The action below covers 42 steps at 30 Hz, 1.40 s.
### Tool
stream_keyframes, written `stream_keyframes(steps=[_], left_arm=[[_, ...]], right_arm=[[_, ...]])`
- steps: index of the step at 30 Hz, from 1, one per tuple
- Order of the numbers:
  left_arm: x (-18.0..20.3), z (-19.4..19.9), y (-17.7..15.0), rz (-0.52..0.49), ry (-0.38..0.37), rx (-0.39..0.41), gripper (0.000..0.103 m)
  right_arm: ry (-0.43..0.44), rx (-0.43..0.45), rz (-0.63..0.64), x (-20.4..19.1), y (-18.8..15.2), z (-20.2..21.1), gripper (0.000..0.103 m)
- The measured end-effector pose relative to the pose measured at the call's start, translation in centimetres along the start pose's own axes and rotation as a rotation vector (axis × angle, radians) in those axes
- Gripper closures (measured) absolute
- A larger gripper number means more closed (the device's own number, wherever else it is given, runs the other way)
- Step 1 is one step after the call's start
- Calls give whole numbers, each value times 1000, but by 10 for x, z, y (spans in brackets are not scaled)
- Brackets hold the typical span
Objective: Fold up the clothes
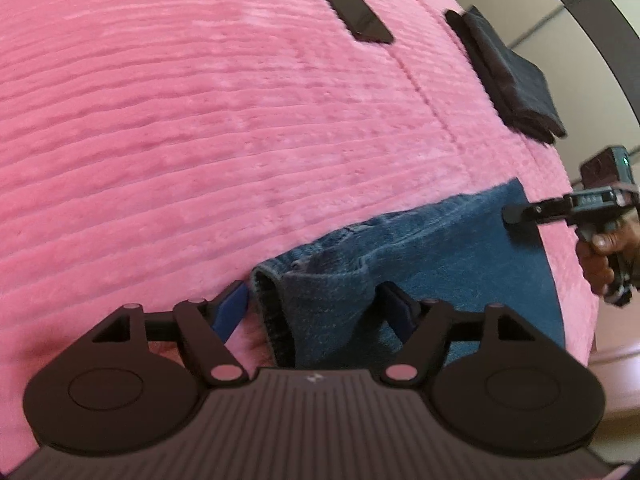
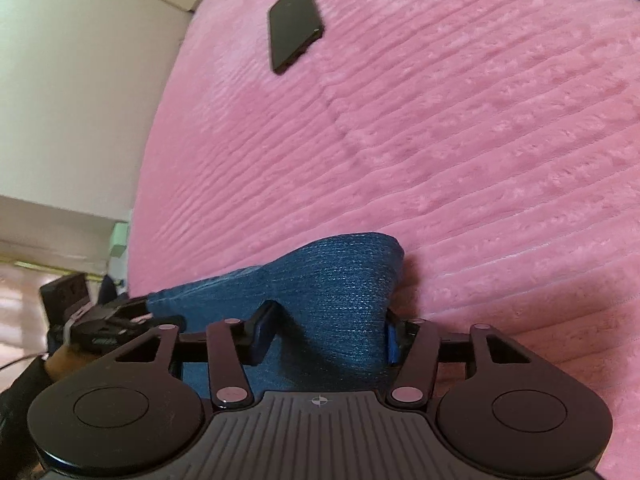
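Jeans (image 1: 400,248) lie on the pink ribbed blanket (image 1: 200,140), near its edge. Left tongs (image 1: 316,312) are spread wide at the hem end: one blue pad (image 1: 230,312) is on the blanket beside the folded hem, the other sits on the denim. Nothing is clamped. Right tongs (image 2: 326,336) straddle a raised hump of denim (image 2: 340,280), with fabric bunched between the pads. The far pad (image 2: 392,340) is mostly hidden by cloth, so I can't tell whether they're pinching or just spread around it. In the left view the right tongs (image 1: 516,216) are edge-on over the denim; the gap is unreadable there too. A black phone (image 2: 296,26) lies farther up the blanket, well apart. A folded dark garment (image 1: 508,76) sits at the blanket's edge. The rest of the jeans is cut off behind the gripper bodies.
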<state>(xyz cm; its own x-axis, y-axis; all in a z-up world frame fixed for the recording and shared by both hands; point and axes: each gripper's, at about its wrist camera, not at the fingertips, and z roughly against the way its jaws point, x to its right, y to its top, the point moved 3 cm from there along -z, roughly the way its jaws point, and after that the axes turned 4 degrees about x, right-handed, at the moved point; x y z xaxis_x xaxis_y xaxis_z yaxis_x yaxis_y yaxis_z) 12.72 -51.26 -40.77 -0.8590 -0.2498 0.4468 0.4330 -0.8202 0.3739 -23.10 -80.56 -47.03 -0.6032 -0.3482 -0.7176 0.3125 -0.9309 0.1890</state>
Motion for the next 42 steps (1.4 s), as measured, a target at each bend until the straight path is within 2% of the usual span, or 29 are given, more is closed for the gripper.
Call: stream_keyframes(steps=[6, 9, 11, 12, 14, 16, 19, 22, 26, 33, 37, 42], left_arm=[[-10, -2, 7, -9, -79, -48, 43], [-16, -4, 7, 17, -112, -41, 36], [-15, -4, 5, 14, -119, -22, 35], [-14, -5, 4, 12, -122, -13, 35], [-14, -4, 3, 10, -129, 0, 42], [-13, 0, 4, 8, -135, 2, 58], [-6, 16, 6, -36, -144, 29, 72], [8, 37, 4, -104, -143, 60, 76], [24, 62, -2, -169, -142, 104, 78], [58, 124, -15, -299, -125, 222, 79], [81, 159, -28, -404, -70, 296, 80], [122, 184, -105, -548, 29, 334, 81]], right_arm=[[9, -40, 44, 3, 5, -9, 48], [31, -36, 25, 8, 3, -9, 48], [35, -25, 15, 8, 1, -5, 62], [37, -20, 10, 8, 0, -3, 66], [34, -6, 21, 3, -1, 2, 70], [41, 5, 46, -7, -1, 10, 72], [63, 23, 96, -25, -3, 24, 74], [84, 42, 163, -49, -11, 43, 76], [80, 72, 275, -83, -26, 68, 77], [60, 210, 540, -154, -38, 105, 77], [36, 259, 768, -191, -72, 125, 77], [54, 228, 903, -176, -170, 147, 76]])
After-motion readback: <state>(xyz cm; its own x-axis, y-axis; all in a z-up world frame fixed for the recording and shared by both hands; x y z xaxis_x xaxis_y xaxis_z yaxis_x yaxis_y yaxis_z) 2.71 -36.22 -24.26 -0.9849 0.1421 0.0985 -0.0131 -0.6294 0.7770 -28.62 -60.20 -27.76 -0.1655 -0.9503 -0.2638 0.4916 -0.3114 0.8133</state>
